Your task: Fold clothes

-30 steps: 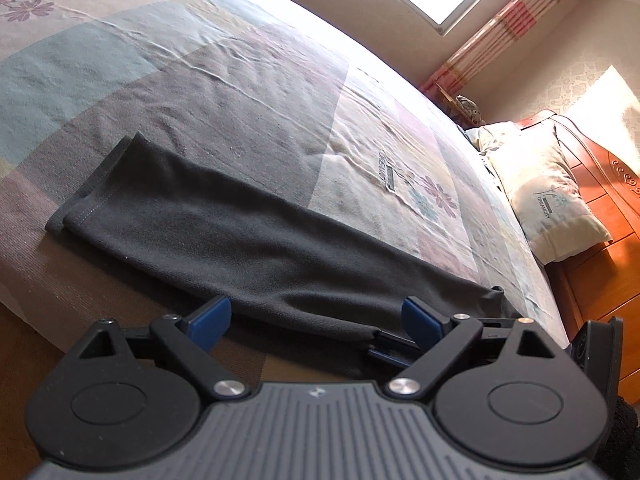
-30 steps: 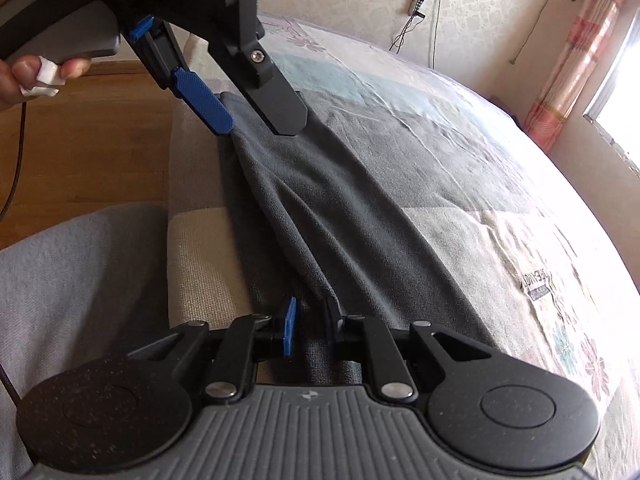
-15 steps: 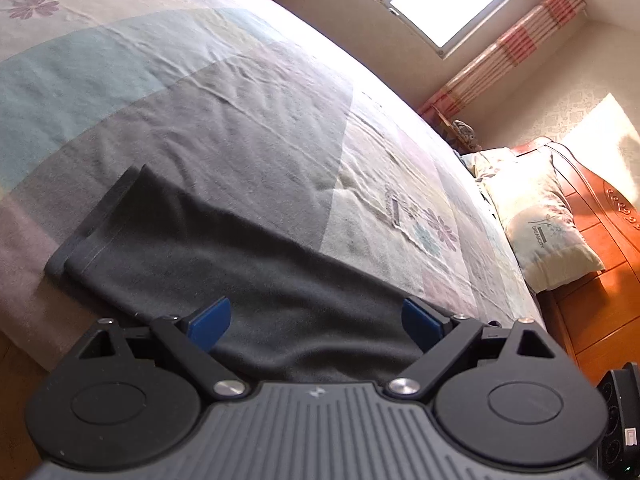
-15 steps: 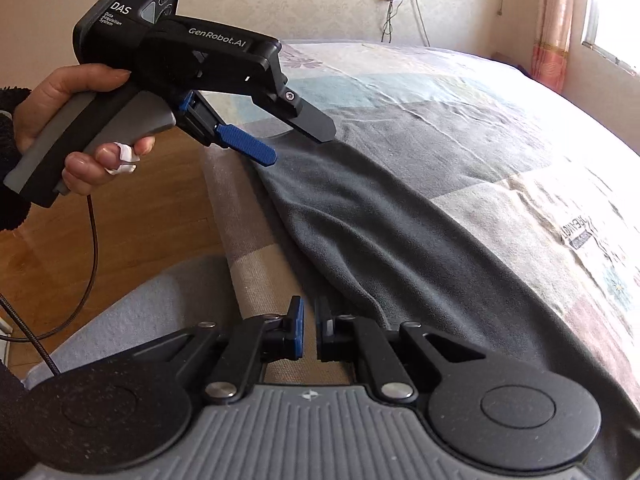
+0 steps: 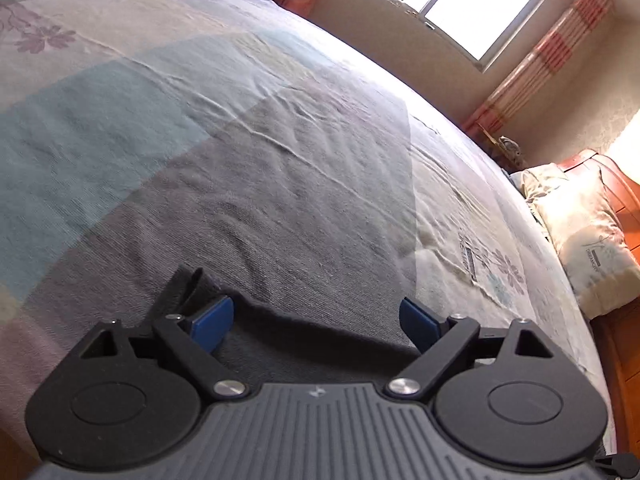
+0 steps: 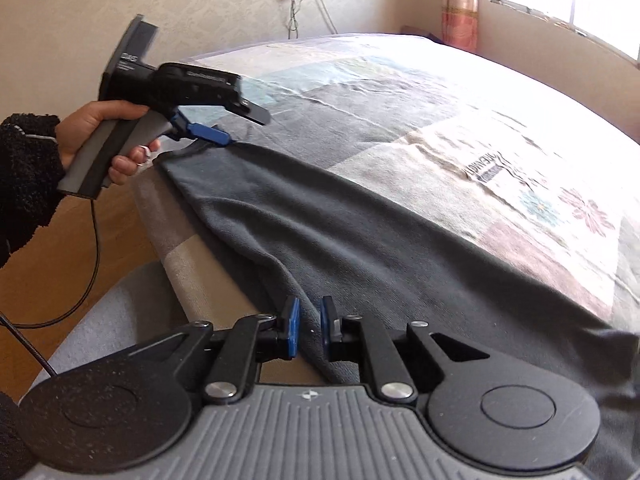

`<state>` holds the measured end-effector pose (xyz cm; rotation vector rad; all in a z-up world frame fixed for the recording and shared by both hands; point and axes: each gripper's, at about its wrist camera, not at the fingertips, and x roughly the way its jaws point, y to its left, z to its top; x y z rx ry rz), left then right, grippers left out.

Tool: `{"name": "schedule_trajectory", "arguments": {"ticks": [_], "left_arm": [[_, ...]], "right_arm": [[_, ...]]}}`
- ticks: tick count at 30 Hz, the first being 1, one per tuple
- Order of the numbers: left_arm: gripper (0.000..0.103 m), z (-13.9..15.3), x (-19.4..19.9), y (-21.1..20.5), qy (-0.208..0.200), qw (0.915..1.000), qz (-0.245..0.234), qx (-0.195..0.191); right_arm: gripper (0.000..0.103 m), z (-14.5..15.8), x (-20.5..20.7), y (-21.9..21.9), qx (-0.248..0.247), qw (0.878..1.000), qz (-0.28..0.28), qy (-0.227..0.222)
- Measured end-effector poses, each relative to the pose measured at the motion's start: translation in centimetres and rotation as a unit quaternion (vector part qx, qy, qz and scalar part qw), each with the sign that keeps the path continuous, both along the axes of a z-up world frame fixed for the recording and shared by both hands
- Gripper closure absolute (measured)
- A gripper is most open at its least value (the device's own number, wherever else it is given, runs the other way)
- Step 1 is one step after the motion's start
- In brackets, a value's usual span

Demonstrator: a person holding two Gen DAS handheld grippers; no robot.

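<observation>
A long dark grey garment (image 6: 360, 240) lies stretched along the near edge of the patchwork bedspread (image 6: 400, 92). My right gripper (image 6: 310, 330) is shut on the garment's near edge, with cloth pinched between its blue pads. In the right wrist view my left gripper (image 6: 246, 130) is held by a hand (image 6: 100, 120) at the garment's far end, jaws open just above the cloth. The left wrist view shows the left gripper (image 5: 315, 320) open wide, with the dark grey garment (image 5: 312, 344) lying under and between its fingers.
The bedspread (image 5: 280, 140) stretches ahead towards a window (image 5: 452, 0) and striped curtains (image 5: 532, 68). A pillow (image 5: 576, 236) lies against the wooden headboard (image 5: 624, 200) at the right. A wooden floor (image 6: 60, 248) and a black cable (image 6: 94, 240) lie beside the bed's edge.
My left gripper has dropped down and forward onto the garment's end, still open. The right gripper has kept its pinch on the garment's edge and swung towards the left gripper.
</observation>
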<state>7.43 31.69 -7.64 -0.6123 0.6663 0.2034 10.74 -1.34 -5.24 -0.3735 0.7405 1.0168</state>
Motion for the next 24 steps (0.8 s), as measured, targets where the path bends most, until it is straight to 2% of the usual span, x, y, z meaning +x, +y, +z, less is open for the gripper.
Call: {"name": "schedule_trajectory", "arguments": {"ticks": [1,3,5,7,9,11,13,15,24], "left_arm": [[0.011,0.7,-0.8,-0.3,-0.008,0.9999,-0.011,0.001],[0.011,1.4,-2.7,-0.6,-0.033,0.9983,-0.029,-0.038],[0.011,1.1,-4.4,0.0,-0.052,0.9940,-0.021,-0.094],[0.011,0.0,-6.3,1.2,-0.068,0.9863,0.015,-0.150],[0.011,-1.5,-7.9,2.6,-0.081,0.9727,0.060,-0.209],[0.011,-3.2,-9.2,3.9,-0.089,0.9547,0.098,-0.266],[0.011,-4.3,-10.0,4.3,-0.100,0.9426,0.112,-0.298],[0.011,-4.8,-10.0,4.4,-0.095,0.9415,0.116,-0.302],[0.011,-5.7,-8.8,5.2,-0.077,0.9474,0.139,-0.278]], "right_arm": [[0.089,0.0,0.2,-0.4,0.003,1.000,-0.009,0.005],[0.089,-0.2,0.3,-0.6,0.005,1.000,-0.015,0.009],[0.089,-0.5,0.4,-0.5,0.006,1.000,-0.019,0.013],[0.089,-0.7,0.5,-0.4,0.008,1.000,-0.022,0.017],[0.088,-0.9,0.5,-0.3,0.008,1.000,-0.023,0.018],[0.087,-0.8,0.2,-0.2,0.006,1.000,-0.020,0.014],[0.084,-0.7,-0.1,-0.3,0.004,1.000,-0.019,0.009],[0.083,-0.7,-0.1,-0.3,0.004,1.000,-0.021,0.009],[0.082,-0.5,-0.3,-0.7,0.004,1.000,-0.028,0.005]]}}
